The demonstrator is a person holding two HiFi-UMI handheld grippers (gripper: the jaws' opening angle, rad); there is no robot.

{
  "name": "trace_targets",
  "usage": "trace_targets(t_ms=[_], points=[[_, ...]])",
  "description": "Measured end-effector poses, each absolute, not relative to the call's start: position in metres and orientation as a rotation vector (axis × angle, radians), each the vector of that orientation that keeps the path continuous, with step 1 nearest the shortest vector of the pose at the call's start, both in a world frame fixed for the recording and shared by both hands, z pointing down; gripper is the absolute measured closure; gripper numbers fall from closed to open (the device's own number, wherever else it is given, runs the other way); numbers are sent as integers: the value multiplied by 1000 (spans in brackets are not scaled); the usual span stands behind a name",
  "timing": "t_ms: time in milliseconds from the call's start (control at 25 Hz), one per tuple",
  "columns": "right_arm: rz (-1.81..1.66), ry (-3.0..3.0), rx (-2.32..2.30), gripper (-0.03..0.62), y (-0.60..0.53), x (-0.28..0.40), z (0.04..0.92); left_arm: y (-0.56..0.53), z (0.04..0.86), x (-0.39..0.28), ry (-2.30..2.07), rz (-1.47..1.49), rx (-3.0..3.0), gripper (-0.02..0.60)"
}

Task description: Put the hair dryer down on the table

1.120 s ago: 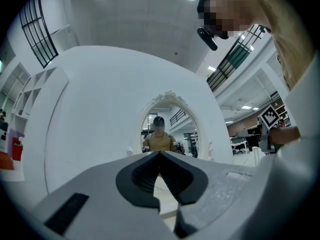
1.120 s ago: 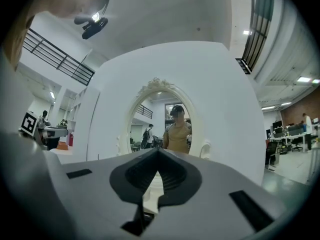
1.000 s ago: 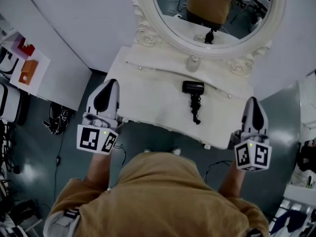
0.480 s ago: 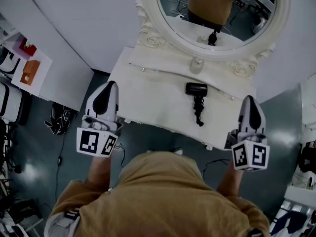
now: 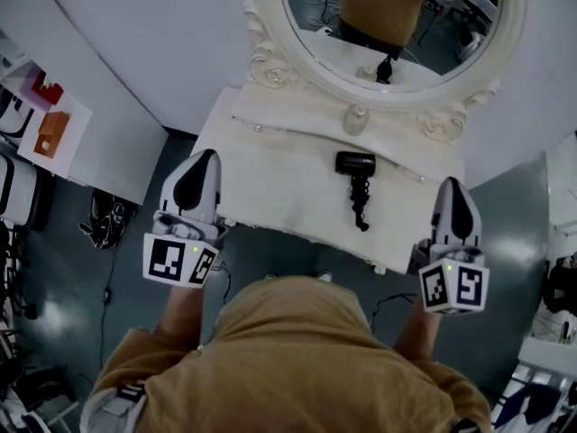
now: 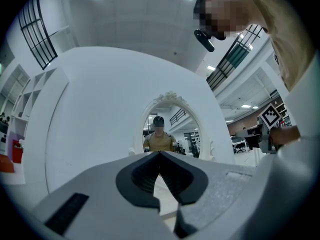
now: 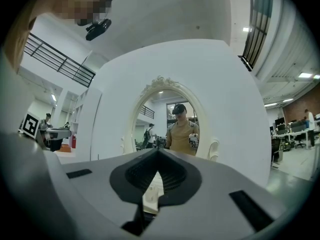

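The black hair dryer (image 5: 355, 164) lies on the white dressing table (image 5: 270, 183), handle towards me, near the middle and slightly right. Nothing holds it. My left gripper (image 5: 204, 157) hovers at the table's front left corner, jaws shut and empty. Off the front right corner, my right gripper (image 5: 449, 184) is also shut and empty. In the left gripper view the left gripper (image 6: 160, 154) has its tips together, facing the oval mirror (image 6: 165, 129). The right gripper (image 7: 159, 152) shows its tips together the same way.
An ornate oval mirror (image 5: 397, 25) stands at the table's back, with a small rounded ornament (image 5: 354, 118) at its base. White shelves with red and orange items (image 5: 50, 124) stand at the left. Cables (image 5: 104, 219) lie on the grey floor.
The right gripper has edged slightly left in the head view. The left gripper and the hair dryer have stayed where they were.
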State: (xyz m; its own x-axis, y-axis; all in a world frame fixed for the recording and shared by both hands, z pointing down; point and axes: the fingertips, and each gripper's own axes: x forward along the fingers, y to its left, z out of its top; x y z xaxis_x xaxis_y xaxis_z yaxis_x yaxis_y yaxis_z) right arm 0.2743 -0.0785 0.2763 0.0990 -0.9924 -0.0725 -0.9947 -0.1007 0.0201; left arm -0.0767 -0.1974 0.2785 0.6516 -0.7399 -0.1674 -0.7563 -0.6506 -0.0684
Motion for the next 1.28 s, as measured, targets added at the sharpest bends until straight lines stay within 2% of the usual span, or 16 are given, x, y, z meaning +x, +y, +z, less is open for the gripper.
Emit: trace_targets(t_ms=[1280], points=[[73,2137,-2255,592,-76,253,281,-183,294,-82,1256,150,-2780,578]])
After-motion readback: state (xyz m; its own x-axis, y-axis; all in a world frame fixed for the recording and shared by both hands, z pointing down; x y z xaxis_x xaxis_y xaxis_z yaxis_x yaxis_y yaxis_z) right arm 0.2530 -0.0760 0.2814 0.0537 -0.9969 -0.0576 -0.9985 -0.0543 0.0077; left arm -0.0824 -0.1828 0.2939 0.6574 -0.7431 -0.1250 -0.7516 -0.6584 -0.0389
